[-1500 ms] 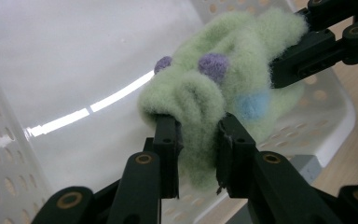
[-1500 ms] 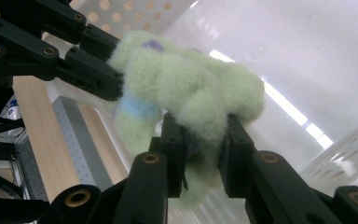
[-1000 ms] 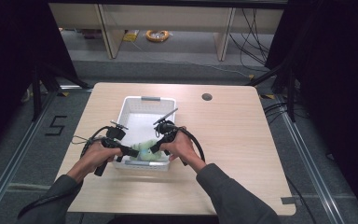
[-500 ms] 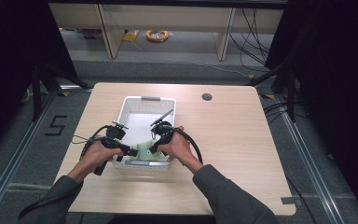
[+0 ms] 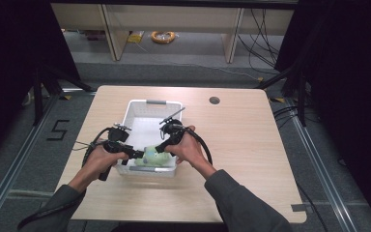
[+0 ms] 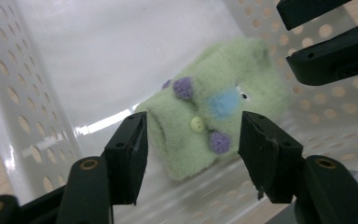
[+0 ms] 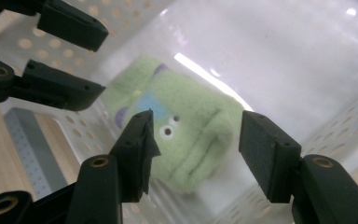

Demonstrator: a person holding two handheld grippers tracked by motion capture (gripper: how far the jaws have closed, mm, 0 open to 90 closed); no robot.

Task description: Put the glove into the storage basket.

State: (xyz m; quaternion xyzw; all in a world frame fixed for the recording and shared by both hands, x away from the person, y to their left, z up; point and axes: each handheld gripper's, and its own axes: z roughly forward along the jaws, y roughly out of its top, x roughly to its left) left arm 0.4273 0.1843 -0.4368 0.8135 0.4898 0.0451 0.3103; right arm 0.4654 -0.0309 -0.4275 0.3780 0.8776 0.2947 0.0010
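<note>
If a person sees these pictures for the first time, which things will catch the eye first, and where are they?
The eye falls first on the green plush toy, with purple spots and a blue patch, lying in the white perforated basket at its near end. Next come the left gripper and the right gripper, both with jaws open, pointing at the toy from either side. The basket stands on a light wooden table.

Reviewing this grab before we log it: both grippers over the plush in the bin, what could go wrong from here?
1. Both hand-held grippers, left and right, are open and converge on one plush; their jaws could collide.
2. The plush lies by the bin wall, so a jaw might catch the perforated side.
3. It is soft; a pinch may grab only fuzz and slip.
</note>
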